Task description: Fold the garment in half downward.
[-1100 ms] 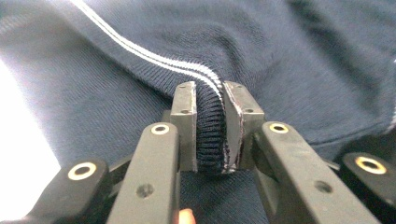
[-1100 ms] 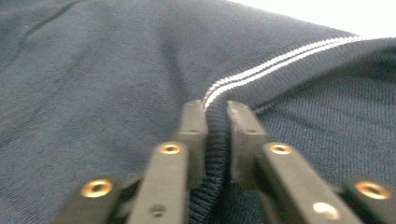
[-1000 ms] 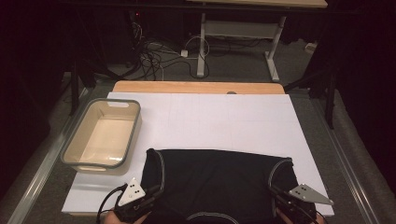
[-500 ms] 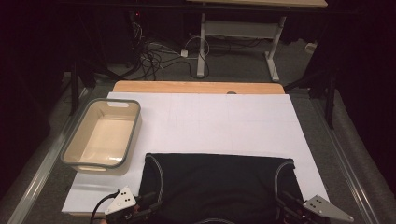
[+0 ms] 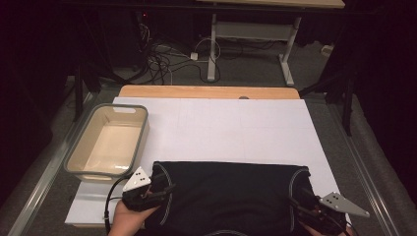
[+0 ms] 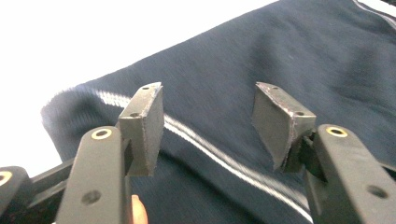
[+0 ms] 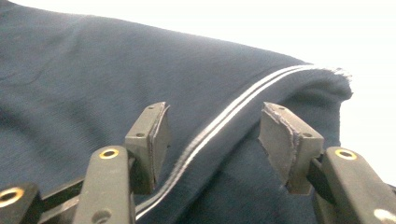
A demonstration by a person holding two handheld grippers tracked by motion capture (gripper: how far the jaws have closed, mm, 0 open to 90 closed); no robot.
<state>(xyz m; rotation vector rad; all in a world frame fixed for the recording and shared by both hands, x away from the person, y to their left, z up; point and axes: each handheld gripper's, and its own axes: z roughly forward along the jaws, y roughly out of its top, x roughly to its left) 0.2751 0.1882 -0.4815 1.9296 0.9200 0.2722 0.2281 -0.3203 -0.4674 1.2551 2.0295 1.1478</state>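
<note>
A dark navy garment [image 5: 231,196] with white piping lies flat at the near edge of the white table cover [image 5: 221,128]. My left gripper [image 5: 164,189] is at its left edge, over the piped seam. In the left gripper view that gripper [image 6: 208,123] stands open above the fabric [image 6: 280,56], and the white stripe [image 6: 224,158] runs under the gap. My right gripper [image 5: 297,200] is at the garment's right edge. It too stands open [image 7: 212,140], over the double stripe [image 7: 233,114]. Both pairs of jaws have just been opening, and no fabric is pinched between the pads.
A beige bin with a grey rim [image 5: 142,132] stands empty on the left of the cover, close to my left gripper. A wooden table edge [image 5: 206,91] shows at the far side. Cables and desk legs [image 5: 212,54] lie on the floor beyond.
The left gripper swung out to the left, then came back to the garment's left edge. The right gripper shifted slightly right. The garment's far edge lies a little nearer to me.
</note>
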